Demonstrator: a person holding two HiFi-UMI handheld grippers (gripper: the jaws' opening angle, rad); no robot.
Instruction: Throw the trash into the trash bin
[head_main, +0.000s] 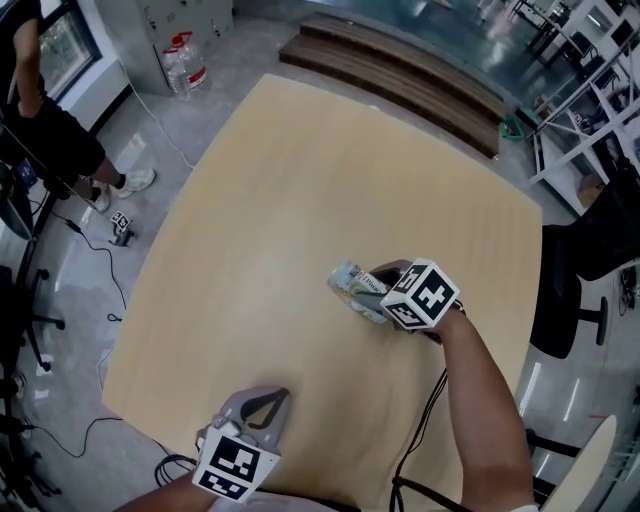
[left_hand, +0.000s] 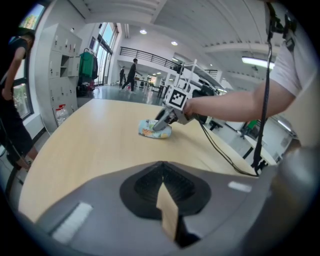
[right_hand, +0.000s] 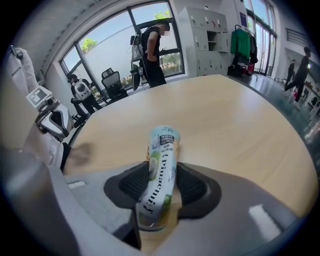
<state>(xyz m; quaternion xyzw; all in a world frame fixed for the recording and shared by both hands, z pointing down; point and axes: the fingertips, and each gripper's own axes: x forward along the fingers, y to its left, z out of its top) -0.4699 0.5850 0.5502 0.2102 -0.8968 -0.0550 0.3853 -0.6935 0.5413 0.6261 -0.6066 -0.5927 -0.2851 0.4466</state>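
Note:
The trash is a pale green printed packet (head_main: 352, 283), squashed flat, lying on the light wooden table (head_main: 300, 180) right of its middle. My right gripper (head_main: 365, 295) reaches down onto it from the right. In the right gripper view the packet (right_hand: 161, 175) runs lengthwise between the two dark pads (right_hand: 134, 184), which press on both its sides. The left gripper view shows the same packet (left_hand: 152, 131) under the right gripper (left_hand: 161, 124). My left gripper (head_main: 283, 393) hovers over the table's near edge, jaws together and empty (left_hand: 162, 170). No trash bin is in view.
A person (head_main: 40, 130) stands on the floor beyond the table's left side, with cables (head_main: 90, 250) trailing nearby. Water bottles (head_main: 185, 65) stand at the back left, dark wooden steps (head_main: 400, 70) at the back, a black chair (head_main: 580, 280) at the right.

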